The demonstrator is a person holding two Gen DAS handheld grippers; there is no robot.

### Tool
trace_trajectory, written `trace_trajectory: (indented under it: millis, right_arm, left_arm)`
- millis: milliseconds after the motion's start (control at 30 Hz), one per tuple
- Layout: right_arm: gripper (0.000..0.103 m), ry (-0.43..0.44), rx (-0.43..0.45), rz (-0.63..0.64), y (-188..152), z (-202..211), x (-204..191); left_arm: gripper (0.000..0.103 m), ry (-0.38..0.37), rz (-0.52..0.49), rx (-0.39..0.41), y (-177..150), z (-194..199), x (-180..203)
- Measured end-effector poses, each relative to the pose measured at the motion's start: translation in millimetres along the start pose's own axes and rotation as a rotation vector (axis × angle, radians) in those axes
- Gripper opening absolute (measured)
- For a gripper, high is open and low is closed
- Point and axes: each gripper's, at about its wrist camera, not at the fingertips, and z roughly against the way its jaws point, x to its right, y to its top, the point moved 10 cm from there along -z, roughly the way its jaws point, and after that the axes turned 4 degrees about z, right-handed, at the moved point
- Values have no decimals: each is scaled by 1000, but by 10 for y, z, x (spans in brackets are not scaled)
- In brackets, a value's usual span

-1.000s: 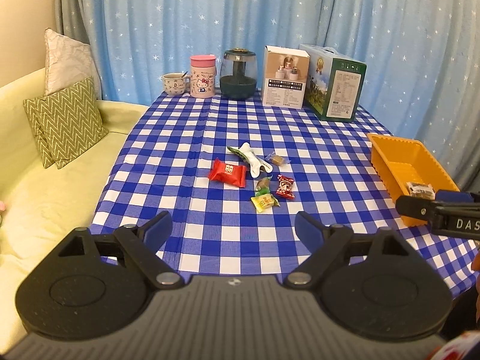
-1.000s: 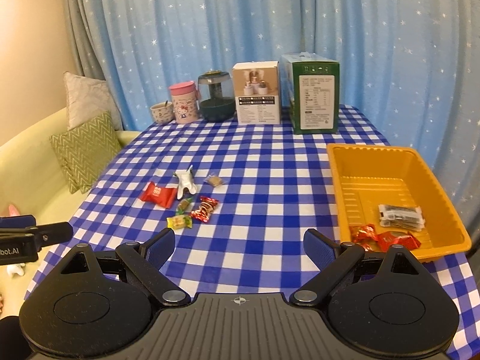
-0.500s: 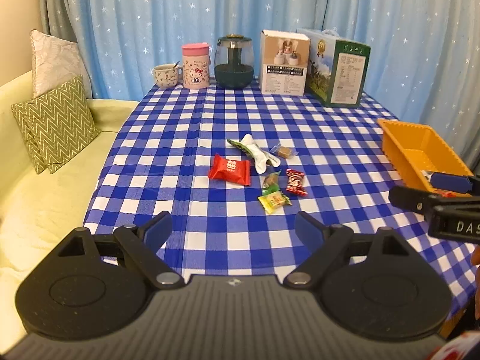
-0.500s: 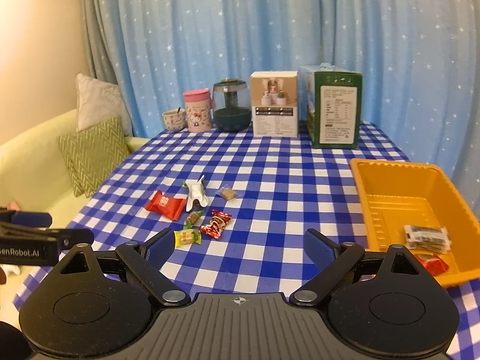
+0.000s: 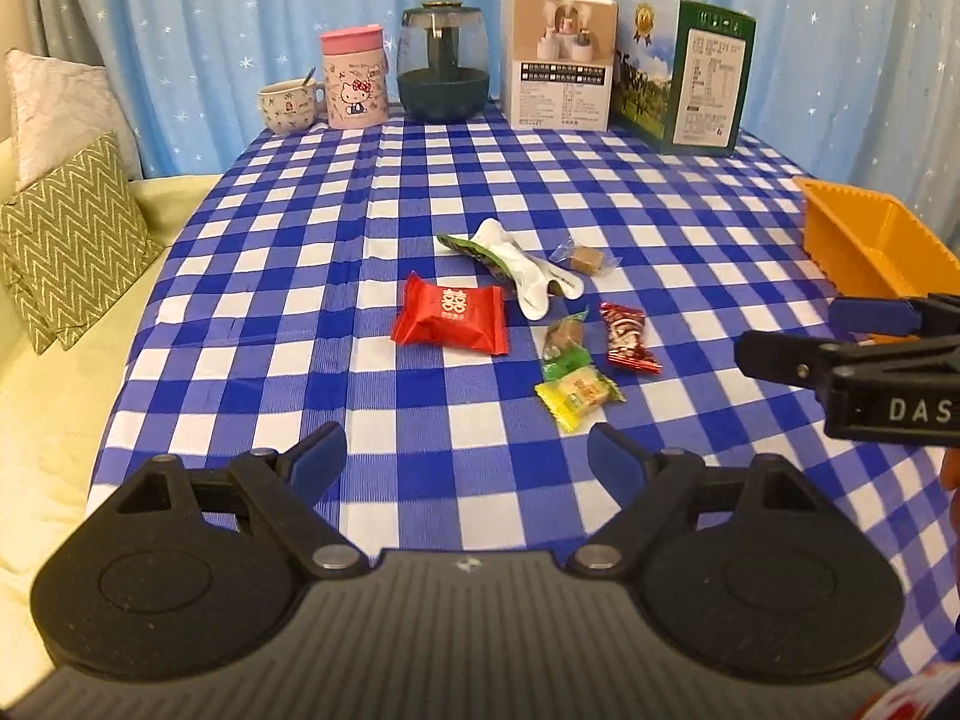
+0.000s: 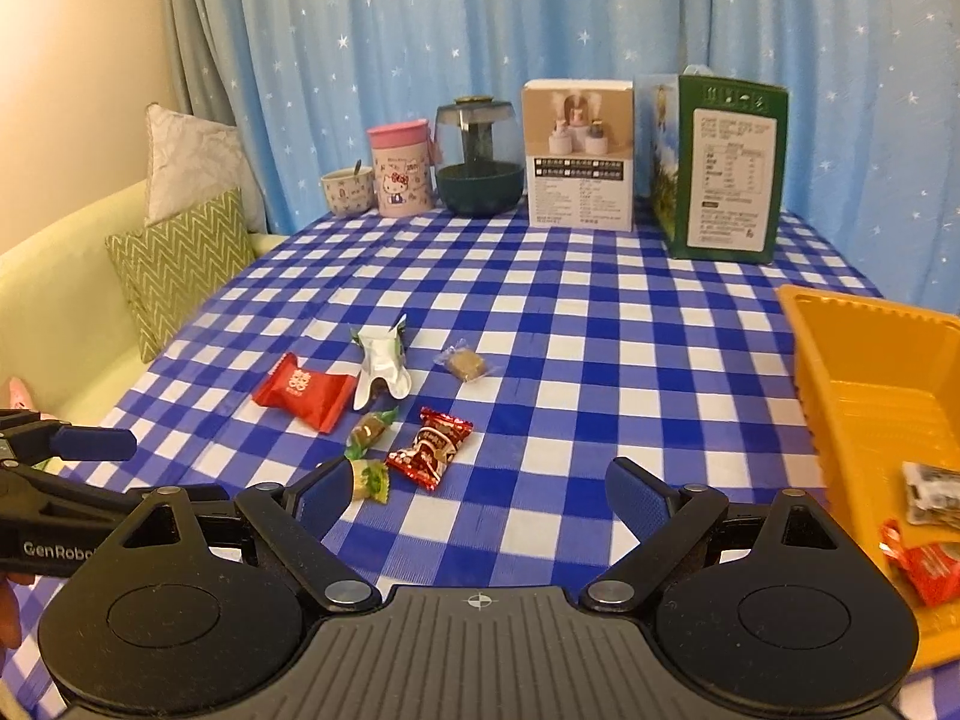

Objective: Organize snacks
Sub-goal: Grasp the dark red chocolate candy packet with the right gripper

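Observation:
Several snacks lie mid-table: a red packet (image 5: pixel 450 323) (image 6: pixel 303 391), a white and green wrapper (image 5: pixel 517 270) (image 6: pixel 381 363), a brown candy (image 5: pixel 585 258) (image 6: pixel 465 363), a small brown and green candy (image 5: pixel 564 333) (image 6: pixel 370 427), a dark red candy (image 5: pixel 627 336) (image 6: pixel 432 447) and a yellow-green candy (image 5: pixel 579 393) (image 6: pixel 371 479). The orange bin (image 6: pixel 864 372) (image 5: pixel 870 240) at the right holds a dark packet (image 6: pixel 933 492) and a red candy (image 6: pixel 927 564). My left gripper (image 5: pixel 465 462) is open and empty before the snacks. My right gripper (image 6: pixel 480 489) is open and empty, its left finger beside the yellow-green candy.
At the table's far edge stand a cup (image 5: pixel 287 105), a pink Hello Kitty tumbler (image 5: pixel 353 81), a dark glass jar (image 5: pixel 443 63), a white box (image 5: pixel 558 60) and a green box (image 5: pixel 690 72). A sofa with cushions (image 5: pixel 66 240) is on the left.
Both grippers have moved forward and lower toward the snack pile. The right gripper has swung left, so the bin now sits at its right edge. Both stay open.

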Motion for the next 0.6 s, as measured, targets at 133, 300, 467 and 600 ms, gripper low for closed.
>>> trace_trajectory:
  millis: [133, 300, 467, 600]
  right_arm:
    - [80, 14, -27, -2, -13, -246, -23]
    - [71, 31, -43, 3, 1, -522, -87]
    - [56, 31, -53, 7, 27, -749, -125]
    - [47, 37, -65, 27, 45, -891, -181]
  left_arm:
    - [86, -4, 6, 0, 39, -164, -72]
    - [86, -5, 36, -12, 16, -304, -177]
    - [86, -20, 49, -28, -23, -373, -232]
    - [86, -22, 64, -25, -18, -398, -273]
